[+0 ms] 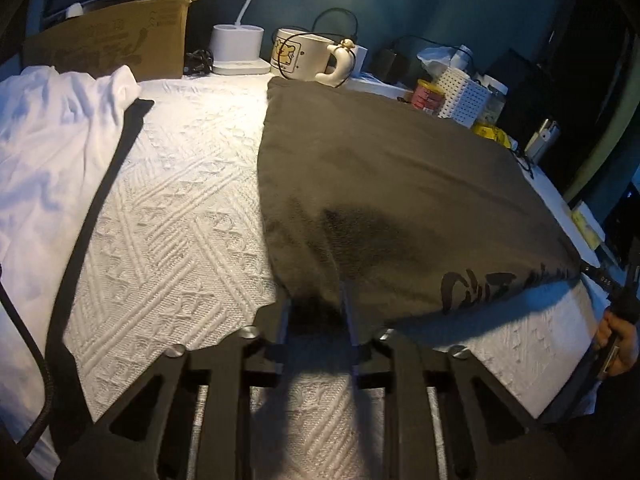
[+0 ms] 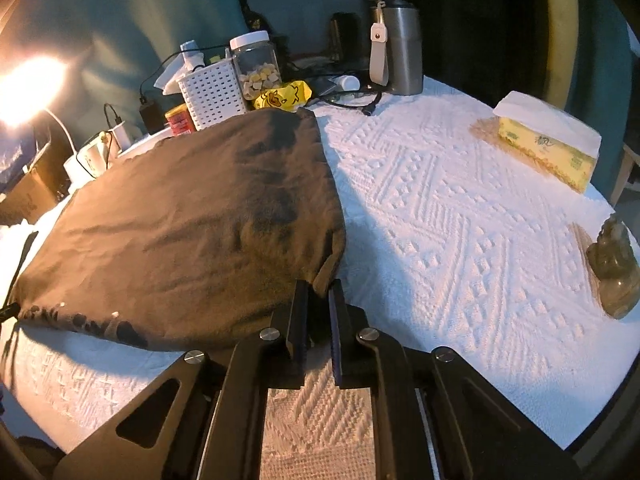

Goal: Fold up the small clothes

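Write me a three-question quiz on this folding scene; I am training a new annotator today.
1. True or false: the left hand-held gripper is shut on the near edge of the dark garment.
2. Which lies to the left of the dark garment in the left wrist view? A. a white garment B. a tissue box C. a steel tumbler
3. Fill in: the right hand-held gripper pinches the garment's near ____ corner, in its own view.

Key: 1 true; 2 A; 3 right.
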### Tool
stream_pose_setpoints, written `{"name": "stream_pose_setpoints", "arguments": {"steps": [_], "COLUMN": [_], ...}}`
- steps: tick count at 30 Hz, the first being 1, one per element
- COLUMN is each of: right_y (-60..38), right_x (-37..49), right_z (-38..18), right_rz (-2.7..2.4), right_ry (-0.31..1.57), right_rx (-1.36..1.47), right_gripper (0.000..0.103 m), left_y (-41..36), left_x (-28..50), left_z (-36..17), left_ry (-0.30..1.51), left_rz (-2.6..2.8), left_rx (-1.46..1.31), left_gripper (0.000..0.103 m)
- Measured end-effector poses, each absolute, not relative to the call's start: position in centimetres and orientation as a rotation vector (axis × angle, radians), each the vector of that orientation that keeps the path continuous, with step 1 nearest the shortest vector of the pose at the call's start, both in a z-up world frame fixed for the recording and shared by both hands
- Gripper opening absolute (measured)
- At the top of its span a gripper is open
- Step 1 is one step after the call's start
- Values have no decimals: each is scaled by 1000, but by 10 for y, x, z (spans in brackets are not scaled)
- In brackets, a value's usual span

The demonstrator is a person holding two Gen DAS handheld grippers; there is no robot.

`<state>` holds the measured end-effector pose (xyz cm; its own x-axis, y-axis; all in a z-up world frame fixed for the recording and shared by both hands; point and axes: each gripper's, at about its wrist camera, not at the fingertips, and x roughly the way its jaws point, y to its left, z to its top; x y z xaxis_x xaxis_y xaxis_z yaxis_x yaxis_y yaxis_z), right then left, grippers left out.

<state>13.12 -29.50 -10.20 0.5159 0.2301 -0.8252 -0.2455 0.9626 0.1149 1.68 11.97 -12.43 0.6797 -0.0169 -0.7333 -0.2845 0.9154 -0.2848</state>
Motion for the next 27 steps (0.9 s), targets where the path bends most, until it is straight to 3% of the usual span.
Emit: {"name": "stream_pose_setpoints", "arguments": {"steps": [5, 27], "right_y": [-292, -310], "right_x": [125, 65], "right_z": [-82, -61], "right_rz": [292, 243], "right_ry": [953, 937], "right_rx": [-63, -151], "right_gripper": [10, 10], "left_y": [111, 75], "left_x": [7, -34], "left_z": [-112, -99], "left_ry": [799, 861], "left_rz": [142, 72], "left_rx": [-381, -303], "left_gripper": [10, 10]}}
